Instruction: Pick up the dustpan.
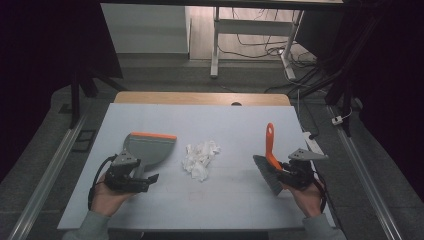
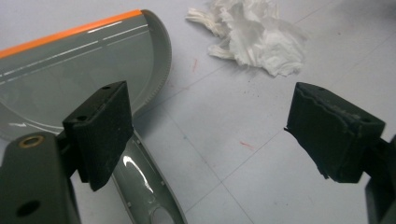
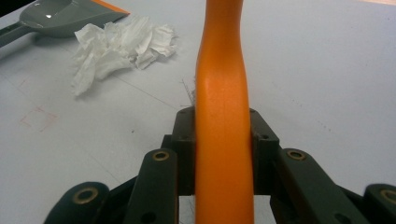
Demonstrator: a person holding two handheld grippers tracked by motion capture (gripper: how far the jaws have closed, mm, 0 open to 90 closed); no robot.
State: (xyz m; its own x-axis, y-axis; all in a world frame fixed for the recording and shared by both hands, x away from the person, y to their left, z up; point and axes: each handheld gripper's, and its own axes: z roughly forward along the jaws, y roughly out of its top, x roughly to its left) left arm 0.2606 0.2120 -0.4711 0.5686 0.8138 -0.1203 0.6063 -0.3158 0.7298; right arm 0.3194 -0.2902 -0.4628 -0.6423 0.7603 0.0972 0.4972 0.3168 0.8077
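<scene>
A grey dustpan (image 1: 150,147) with an orange lip lies on the left of the white table (image 1: 225,205), handle toward the person. My left gripper (image 1: 146,171) hovers at that handle, open. In the left gripper view the dustpan handle (image 2: 140,182) runs just beside the left pad (image 2: 100,130), and bare table shows between the wide jaws of the left gripper (image 2: 210,130). A crumpled white tissue (image 1: 200,159) (image 2: 254,35) (image 3: 121,42) lies mid-table. My right gripper (image 1: 280,170) (image 3: 223,140) is shut on the orange handle (image 3: 223,93) of a brush (image 1: 270,145), its grey bristles (image 1: 267,176) low and to the left.
The table's far edge is a wooden strip (image 1: 200,98). Beyond it stand white desk legs (image 1: 215,45) with cables on the floor (image 1: 300,60). Metal rails (image 1: 50,170) run along both sides of the table.
</scene>
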